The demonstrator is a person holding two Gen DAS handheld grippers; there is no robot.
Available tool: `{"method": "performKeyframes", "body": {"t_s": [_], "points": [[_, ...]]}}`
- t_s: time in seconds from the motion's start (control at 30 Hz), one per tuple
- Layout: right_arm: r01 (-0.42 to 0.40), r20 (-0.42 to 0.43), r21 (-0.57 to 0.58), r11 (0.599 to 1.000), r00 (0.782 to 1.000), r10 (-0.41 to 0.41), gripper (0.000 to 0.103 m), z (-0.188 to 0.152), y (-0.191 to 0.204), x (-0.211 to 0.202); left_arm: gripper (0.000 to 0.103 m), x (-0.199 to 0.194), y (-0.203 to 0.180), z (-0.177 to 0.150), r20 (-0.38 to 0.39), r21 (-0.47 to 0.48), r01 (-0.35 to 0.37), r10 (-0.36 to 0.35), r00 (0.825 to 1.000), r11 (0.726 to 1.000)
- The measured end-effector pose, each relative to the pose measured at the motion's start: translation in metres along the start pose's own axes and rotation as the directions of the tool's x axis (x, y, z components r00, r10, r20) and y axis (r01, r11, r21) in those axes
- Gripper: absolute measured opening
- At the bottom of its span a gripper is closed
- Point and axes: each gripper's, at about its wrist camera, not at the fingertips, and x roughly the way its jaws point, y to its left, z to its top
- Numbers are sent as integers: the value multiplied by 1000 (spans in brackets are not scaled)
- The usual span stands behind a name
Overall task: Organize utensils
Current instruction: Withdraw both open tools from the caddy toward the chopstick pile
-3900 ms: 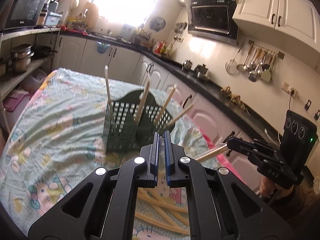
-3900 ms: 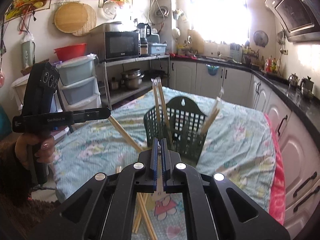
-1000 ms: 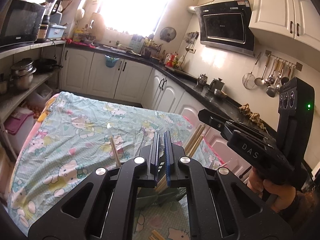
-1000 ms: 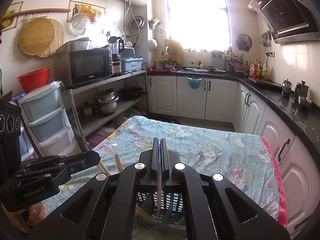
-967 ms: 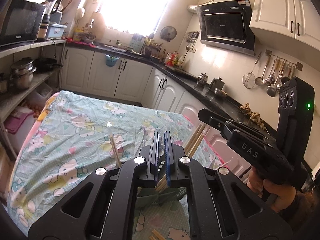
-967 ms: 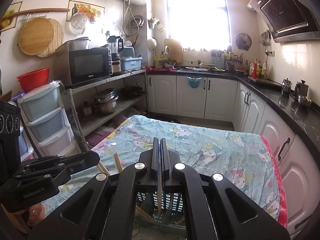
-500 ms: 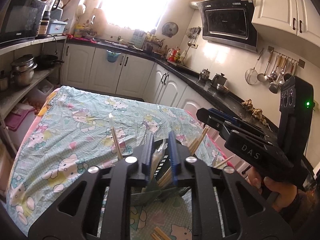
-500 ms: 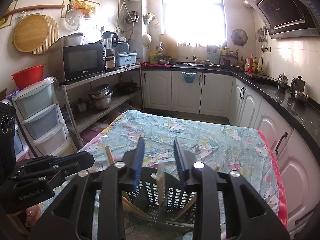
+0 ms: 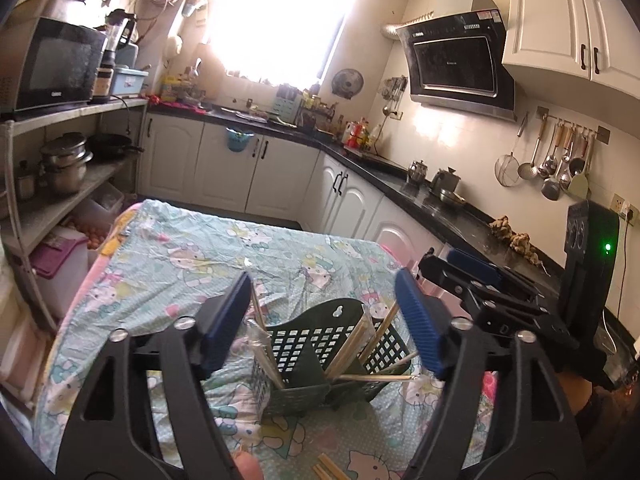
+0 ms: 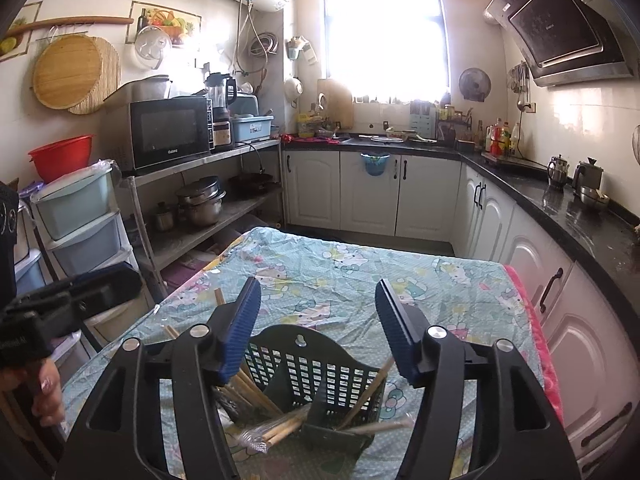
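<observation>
A dark green mesh utensil basket stands on the cartoon-print tablecloth, with several wooden chopsticks leaning in its compartments. My left gripper hovers above and just before it. Its jaws are opening and nothing is between the blue pads. In the right wrist view the same basket holds chopsticks and a plastic-wrapped bundle. My right gripper is also over it, jaws opening and empty. Each gripper shows in the other's view: the right gripper and the left gripper.
Loose chopsticks lie on the cloth near the front edge. A shelf rack with pots stands left of the table and white cabinets run along the right. A hand holds the left gripper's handle.
Both grippers went from shut on a chopstick to wide open. The chopsticks now rest in the basket. Both grippers have drawn back a little, so more of the basket shows.
</observation>
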Motion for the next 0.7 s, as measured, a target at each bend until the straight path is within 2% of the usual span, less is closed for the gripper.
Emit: {"method": "performKeyframes", "body": {"t_s": [0.23, 0.7], "points": [[-3, 35, 2, 1000, 999, 3, 68, -2, -2, -26, 91, -19, -1, -3, 24, -17, -11, 12, 1000, 1000], [-15, 78, 4, 1000, 997, 15, 74, -10, -2, -69, 92, -48, -1, -13, 43, -32, -20, 21, 999, 999]]}}
